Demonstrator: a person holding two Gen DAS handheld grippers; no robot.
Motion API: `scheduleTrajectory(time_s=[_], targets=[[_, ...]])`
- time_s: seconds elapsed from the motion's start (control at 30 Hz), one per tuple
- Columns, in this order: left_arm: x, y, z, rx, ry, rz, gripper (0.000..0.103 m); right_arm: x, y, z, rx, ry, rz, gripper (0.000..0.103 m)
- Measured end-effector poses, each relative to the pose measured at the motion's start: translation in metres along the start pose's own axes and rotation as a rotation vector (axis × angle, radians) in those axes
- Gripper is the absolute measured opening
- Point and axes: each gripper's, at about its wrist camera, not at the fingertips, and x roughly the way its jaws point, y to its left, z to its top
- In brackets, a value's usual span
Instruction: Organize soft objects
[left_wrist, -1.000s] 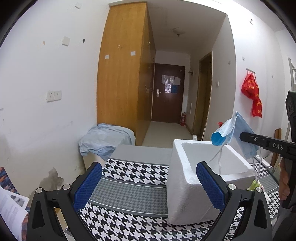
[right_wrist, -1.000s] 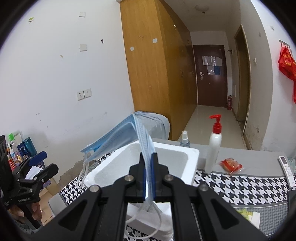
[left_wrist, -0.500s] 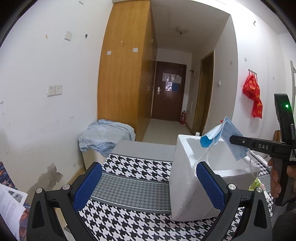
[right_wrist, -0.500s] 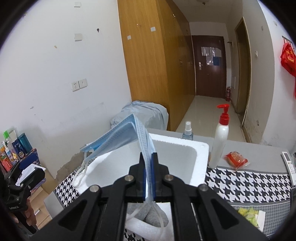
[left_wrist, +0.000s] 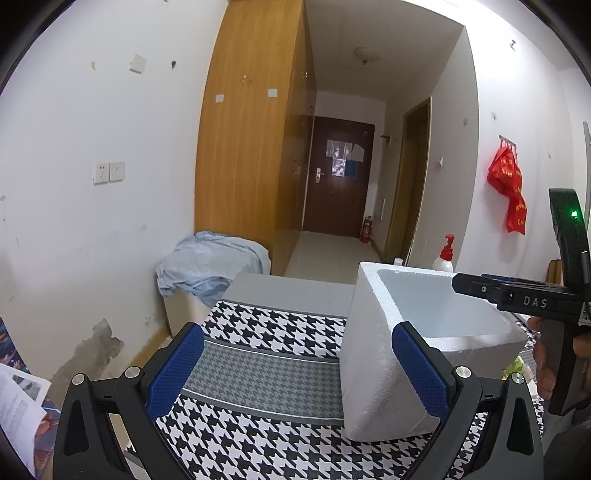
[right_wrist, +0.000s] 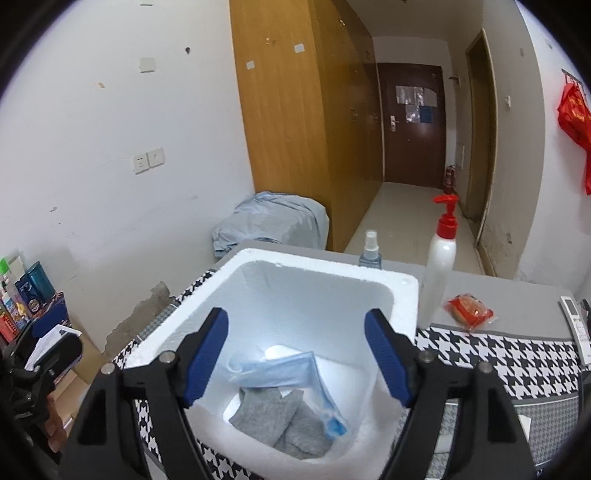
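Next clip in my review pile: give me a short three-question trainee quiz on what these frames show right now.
1. True or false: the right gripper is shut on the blue face mask.
2. What lies inside the white foam box? A) mask and grey cloth B) spray bottle C) red packet
3. Fill in: the pump bottle has a ___ top.

Key:
1. False; it is open above the box, and the mask lies inside.
2. A; the mask rests partly on the grey cloth.
3. Red.
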Motion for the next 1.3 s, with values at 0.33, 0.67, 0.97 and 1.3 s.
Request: scheduleTrajectory(time_s=[0.33,0.67,0.97,1.3], targets=[[-0.003,-0.005,0.000,0.012,-0.002,0.000,0.102,-0.010,-0.003,0.000,0.001,-0.024,0.006,0.096],[-0.014,-0.018,0.003,0.034,-0.015,0.001,0.102,-0.035,-0.004,-0.003,-0.009,-0.073,0.015,0.103],[-0.024,-0.036,0.007,0.057,-0.028,-0.016,0.102,-0.065,-0.015,-0.007,0.005,-0.125,0.007,0.103],[-0.041,-0.061,0.010,0.084,-0.058,-0.052,0.102,-0.097,-0.028,-0.020,0.005,-0.163,-0.003,0.103]])
